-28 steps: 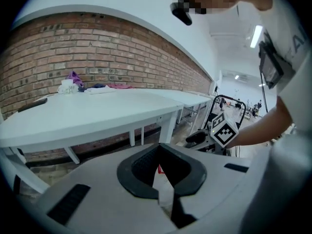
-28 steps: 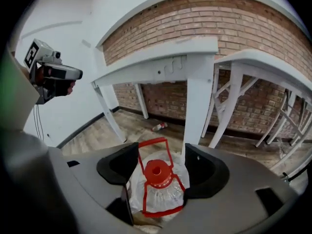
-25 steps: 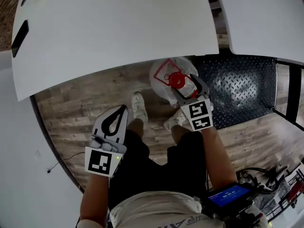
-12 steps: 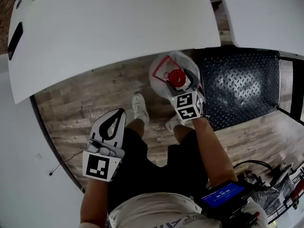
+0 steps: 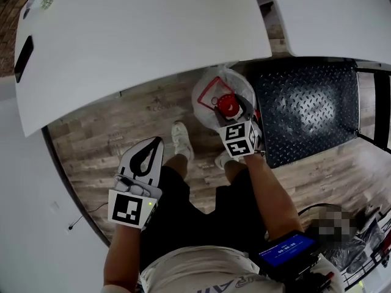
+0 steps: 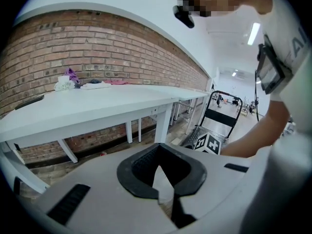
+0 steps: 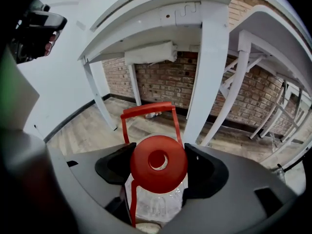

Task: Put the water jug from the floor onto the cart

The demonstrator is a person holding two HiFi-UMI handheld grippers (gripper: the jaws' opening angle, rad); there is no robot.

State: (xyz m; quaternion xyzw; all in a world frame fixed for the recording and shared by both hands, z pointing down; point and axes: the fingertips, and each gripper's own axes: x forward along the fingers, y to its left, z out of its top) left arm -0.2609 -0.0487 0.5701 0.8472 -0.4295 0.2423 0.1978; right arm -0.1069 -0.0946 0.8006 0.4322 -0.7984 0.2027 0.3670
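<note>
The clear water jug (image 5: 211, 93) stands on the wood floor, with a red cap (image 5: 227, 106) and a red carry handle (image 7: 148, 110). My right gripper (image 5: 236, 110) points steeply down over it. In the right gripper view the red cap (image 7: 159, 164) sits between the two dark pads (image 7: 113, 165) of the right gripper (image 7: 159, 168), close on both sides, with no visible squeeze. Its jaws have just been closing a little. My left gripper (image 5: 156, 143) hangs by the person's left leg, shut and empty; its tips meet in the left gripper view (image 6: 161, 152).
The cart's black diamond-plate deck (image 5: 305, 108) lies on the floor just right of the jug; the cart's upright handle (image 6: 218, 112) shows down the room. White tables (image 5: 140, 35) overhang the jug, one leg (image 7: 207, 82) right behind it. The person's shoes (image 5: 179, 137) stand beside it.
My right gripper has come down over the jug, so the red cap now lies between its jaws. The left gripper has stayed where it was.
</note>
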